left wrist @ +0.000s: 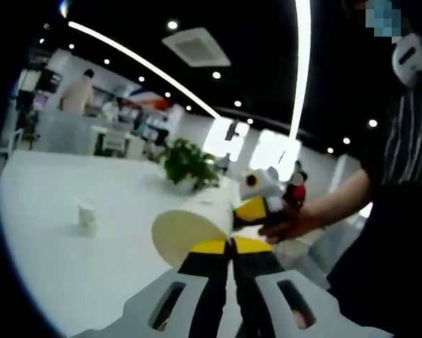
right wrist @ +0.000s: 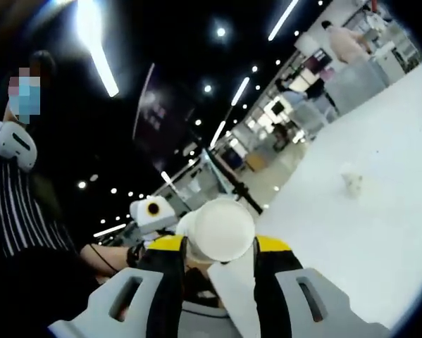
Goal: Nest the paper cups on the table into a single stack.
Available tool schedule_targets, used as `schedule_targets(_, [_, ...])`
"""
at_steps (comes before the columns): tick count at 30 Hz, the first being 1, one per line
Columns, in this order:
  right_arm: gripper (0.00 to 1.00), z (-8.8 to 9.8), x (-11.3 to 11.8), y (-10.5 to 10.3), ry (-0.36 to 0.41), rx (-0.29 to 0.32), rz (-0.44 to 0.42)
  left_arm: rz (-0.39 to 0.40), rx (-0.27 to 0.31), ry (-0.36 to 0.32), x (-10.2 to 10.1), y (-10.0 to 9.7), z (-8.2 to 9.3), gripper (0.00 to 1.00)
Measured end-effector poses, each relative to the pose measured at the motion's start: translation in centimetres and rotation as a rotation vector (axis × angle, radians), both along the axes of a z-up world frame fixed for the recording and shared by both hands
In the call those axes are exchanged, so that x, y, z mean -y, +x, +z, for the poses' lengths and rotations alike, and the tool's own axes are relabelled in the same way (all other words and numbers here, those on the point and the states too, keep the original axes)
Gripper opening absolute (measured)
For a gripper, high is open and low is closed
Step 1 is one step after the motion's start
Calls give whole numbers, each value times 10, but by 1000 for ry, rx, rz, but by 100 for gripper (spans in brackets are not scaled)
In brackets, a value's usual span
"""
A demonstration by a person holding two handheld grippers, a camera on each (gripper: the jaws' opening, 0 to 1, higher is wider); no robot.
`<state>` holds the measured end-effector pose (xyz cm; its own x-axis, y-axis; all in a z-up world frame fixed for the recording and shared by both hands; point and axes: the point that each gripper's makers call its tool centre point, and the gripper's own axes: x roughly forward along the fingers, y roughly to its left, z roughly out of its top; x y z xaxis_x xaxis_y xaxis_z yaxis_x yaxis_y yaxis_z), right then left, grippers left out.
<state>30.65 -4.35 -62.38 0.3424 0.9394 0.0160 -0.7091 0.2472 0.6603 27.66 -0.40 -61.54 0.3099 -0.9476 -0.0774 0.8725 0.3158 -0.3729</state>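
The left claw (left wrist: 230,246) is pressed nearly together and pinches the wall of a paper cup (left wrist: 186,236), which lies on its side in the grip with its round end showing at about 10 o'clock from the tips. In that same view the right claw (left wrist: 256,209) comes in at 2 o'clock, held by a hand (left wrist: 288,224), and meets the far end of the same cup. In the right gripper view, the right claw (right wrist: 220,248) has its jaws on either side of a cup (right wrist: 221,231) whose pale round end faces the camera; it grips the cup by the sides. I cannot tell whether this is one cup or two already partly nested.

A further small cup (left wrist: 87,217) stands upright on the white counter (left wrist: 70,267), at 9 o'clock and well apart from the claws; it shows too in the right gripper view (right wrist: 351,179), at 2 o'clock.

Such cups are, I judge, very light, thin-walled and easily crushed, and somewhat slick. The firmest places to take hold are likely the rolled rim and low on the wall by the base, with a gentle squeeze; a hard pinch mid-wall would probably turn the mouth oval and hinder nesting.
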Motion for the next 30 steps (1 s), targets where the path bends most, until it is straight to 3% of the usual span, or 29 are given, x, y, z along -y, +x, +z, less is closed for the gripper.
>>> schedule_targets(11, [34, -3, 0, -1, -59, 58, 3, -16, 22, 51, -3, 1, -2, 0])
schedule_targets(20, [43, -2, -4, -8, -143, 160, 20, -35, 50, 106, -4, 3, -4, 0])
schedule_targets(30, [56, -4, 5, -5, -218, 217, -14, -56, 55, 132, -3, 6, -9, 0])
